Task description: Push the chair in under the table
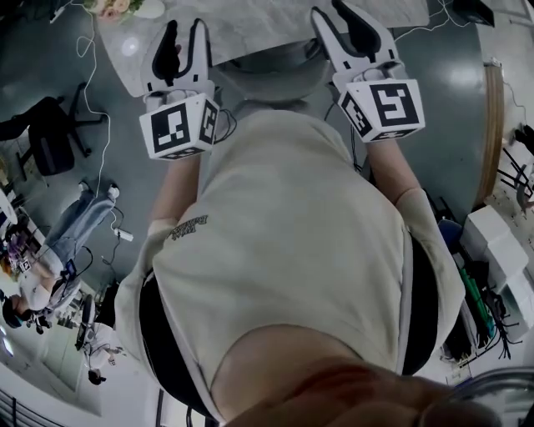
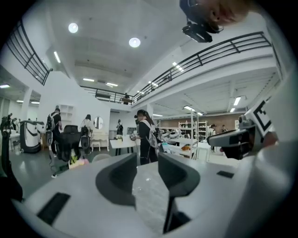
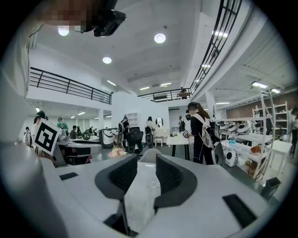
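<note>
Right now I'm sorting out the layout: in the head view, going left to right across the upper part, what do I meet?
Office chair → left gripper → grey chair → right gripper.

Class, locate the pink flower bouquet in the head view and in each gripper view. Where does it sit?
Head view: pink flower bouquet at the top edge, left.
Left gripper view: lower left, beside the left jaw.
Right gripper view: just above the left jaw.
Shared landmark: pale marbled table, visible between both pairs of jaws.
</note>
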A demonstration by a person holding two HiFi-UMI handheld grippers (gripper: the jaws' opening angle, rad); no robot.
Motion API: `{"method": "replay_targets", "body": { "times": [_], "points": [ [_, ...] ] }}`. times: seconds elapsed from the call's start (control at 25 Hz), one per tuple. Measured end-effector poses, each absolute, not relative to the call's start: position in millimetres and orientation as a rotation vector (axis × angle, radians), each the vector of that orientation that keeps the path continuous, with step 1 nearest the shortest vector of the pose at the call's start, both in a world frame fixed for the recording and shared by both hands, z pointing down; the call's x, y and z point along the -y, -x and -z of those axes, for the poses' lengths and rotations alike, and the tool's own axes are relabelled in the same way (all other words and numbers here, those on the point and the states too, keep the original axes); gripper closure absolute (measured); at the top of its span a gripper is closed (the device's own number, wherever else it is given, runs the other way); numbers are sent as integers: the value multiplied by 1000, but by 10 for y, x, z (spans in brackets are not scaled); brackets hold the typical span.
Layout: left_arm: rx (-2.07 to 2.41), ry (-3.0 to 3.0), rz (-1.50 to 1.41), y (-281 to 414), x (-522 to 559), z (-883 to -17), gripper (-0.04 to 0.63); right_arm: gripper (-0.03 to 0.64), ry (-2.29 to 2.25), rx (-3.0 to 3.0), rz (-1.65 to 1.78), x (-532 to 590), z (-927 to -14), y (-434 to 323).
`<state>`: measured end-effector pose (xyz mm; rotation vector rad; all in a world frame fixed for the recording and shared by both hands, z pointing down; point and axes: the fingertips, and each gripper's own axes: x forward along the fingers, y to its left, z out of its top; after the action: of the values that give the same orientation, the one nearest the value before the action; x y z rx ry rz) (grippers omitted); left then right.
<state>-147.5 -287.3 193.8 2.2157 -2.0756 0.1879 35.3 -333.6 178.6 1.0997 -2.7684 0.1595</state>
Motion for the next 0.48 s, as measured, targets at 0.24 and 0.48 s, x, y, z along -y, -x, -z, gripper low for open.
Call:
{"method": "replay_targets", "body": {
  "times": [0.24,0.48],
  "points": [
    [2155,-2375,-241,1334,2812,-1491,495,502,-1144,2836,-112,3241,-1395,-354],
    [2139,-2433,-162,1306,2797,-1187,537,518,-1133,2853,-17,3181,-1143,-295]
  ]
}}
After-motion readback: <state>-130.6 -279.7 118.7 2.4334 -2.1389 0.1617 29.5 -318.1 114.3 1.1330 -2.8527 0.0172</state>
